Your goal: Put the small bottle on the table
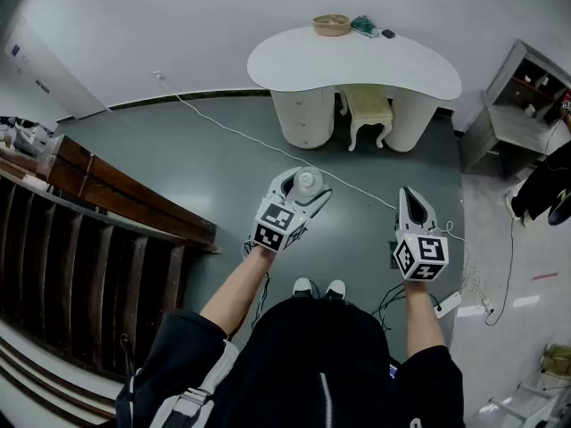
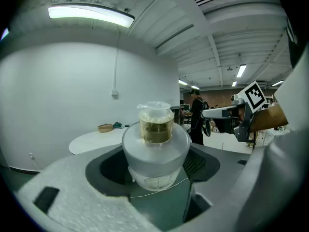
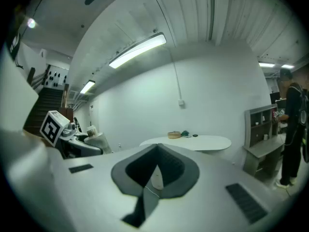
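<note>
A grey-green floor (image 1: 214, 181) is seen under the person, and a white cable (image 1: 234, 130) is laid across it. The white counter (image 1: 357, 65) with a curved edge is placed straight ahead against the wall, well apart from both claws; a pale stool (image 1: 368, 114) is pushed under it. A woven basket (image 1: 332, 25) and two smaller items (too small to be named) are kept at its far edge, so the near part of the top is left bare.

The left claw (image 1: 302, 184) is held over the floor at the person's front. Its jaws are spread wide, and the small bottle (image 2: 155, 144) is gripped between them by its broad white body. The bottle is carried upright: the long axis is vertical, and the narrow amber top with a clear cap is raised above the jaws. The right claw (image 1: 409, 194) is held beside it at about the same height. Its jaws are brought together and nothing is carried in them.

The coming move is judged to depend on one relation: the counter lies ahead of the bottle and a little to the right, with open floor between. The bottle is not yet over the counter, so the left claw must be brought forward by walking. The upright axis should be kept, so that the bottle can be set on its base.
</note>
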Available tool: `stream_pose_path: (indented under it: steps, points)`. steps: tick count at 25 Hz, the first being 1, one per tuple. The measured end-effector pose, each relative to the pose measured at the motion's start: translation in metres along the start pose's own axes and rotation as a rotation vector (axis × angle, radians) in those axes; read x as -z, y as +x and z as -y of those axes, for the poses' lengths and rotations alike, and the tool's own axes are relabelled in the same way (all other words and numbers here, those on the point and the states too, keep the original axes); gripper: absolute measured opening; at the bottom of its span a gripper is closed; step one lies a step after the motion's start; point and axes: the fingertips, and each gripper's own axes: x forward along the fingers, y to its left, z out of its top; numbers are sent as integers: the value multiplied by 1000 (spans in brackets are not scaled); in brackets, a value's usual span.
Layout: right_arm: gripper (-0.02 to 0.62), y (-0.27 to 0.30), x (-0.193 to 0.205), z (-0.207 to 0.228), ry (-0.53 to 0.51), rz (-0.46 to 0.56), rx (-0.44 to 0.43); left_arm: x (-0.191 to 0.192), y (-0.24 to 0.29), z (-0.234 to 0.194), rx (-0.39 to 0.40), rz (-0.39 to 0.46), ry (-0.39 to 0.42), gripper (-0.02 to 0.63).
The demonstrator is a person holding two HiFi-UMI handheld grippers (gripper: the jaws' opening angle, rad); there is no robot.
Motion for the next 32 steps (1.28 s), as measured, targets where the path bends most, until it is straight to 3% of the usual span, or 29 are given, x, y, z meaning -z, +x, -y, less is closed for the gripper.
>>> stream_pose_path:
  steps: [6,16,24,32]
  points:
    - [2,-1,2,11,-54,-1,-44,1,15,12,-14,-6,-17,336]
    - [2,25,12,22,-33,-38,-103,3,26,2,-63,-5,-50,335]
    - [2,76,18,30,-34,-67,-111,5,63,-39,-59,1,-67,334]
    - [2,174,10,46,-38,-107,-96,-2,133,-115,-13,-17,-72,334]
